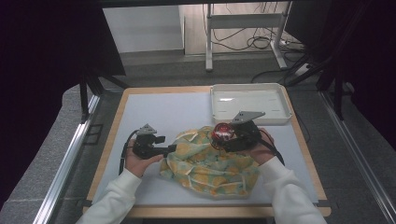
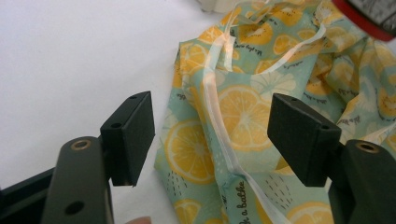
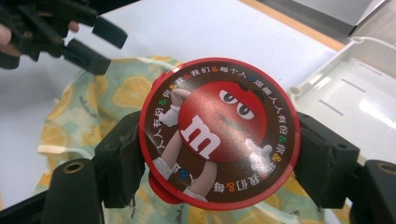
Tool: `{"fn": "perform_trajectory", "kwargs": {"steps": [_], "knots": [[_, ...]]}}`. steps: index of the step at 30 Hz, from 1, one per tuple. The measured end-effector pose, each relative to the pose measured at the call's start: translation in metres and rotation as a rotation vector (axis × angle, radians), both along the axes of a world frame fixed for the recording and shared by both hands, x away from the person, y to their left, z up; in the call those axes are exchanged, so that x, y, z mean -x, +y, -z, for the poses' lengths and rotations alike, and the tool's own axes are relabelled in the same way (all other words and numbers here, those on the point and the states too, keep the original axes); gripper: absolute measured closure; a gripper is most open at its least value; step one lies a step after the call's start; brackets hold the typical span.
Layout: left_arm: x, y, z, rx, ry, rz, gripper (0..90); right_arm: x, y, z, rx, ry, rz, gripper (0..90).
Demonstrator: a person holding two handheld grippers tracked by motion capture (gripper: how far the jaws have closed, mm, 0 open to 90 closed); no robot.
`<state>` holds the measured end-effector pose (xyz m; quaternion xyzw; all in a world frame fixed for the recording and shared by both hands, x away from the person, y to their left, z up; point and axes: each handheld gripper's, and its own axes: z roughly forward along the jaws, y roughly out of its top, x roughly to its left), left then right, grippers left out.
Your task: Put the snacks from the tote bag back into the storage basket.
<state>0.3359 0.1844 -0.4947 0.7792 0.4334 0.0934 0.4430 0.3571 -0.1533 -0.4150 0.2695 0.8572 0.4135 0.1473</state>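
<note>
High view: a white-topped table (image 1: 154, 112) carries a crumpled lemon-print cloth bag (image 1: 210, 163) near its front edge and a white tray (image 1: 250, 103) at the far right. The left gripper (image 1: 170, 149) sits at the bag's left edge. The right gripper (image 1: 224, 135) is over the bag's upper right part with a round red tin (image 1: 222, 132) at its tip; the tin's face is too small to read here.

Left gripper view: the jaws stand wide apart with nothing pressed between them. The bag (image 2: 243, 121) lies beyond and below them, its white drawstring tape (image 2: 219, 116) running lengthwise away from the camera. A red rim of the tin (image 2: 359, 18) cuts the top right corner.

Right gripper view: the tin (image 3: 218, 133) is clamped edge to edge between both pads (image 3: 119, 161), its printed lid facing the camera. The red cartoon figure on it is tilted, head toward the upper right, feet toward the lower left. Being round, the tin has no long axis. The bag (image 3: 88, 107) lies beneath, the tray (image 3: 355, 93) to the right, and the left gripper (image 3: 95, 44) at upper left.
</note>
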Motion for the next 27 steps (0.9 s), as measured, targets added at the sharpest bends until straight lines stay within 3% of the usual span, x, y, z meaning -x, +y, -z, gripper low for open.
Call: {"fn": "perform_trajectory", "kwargs": {"steps": [27], "knots": [[-0.002, 0.000, 0.002, -0.004, 0.015, 0.000, 32.0, -0.028, -0.006, -0.007, -0.040, -0.009, 0.064, 25.8]]}}
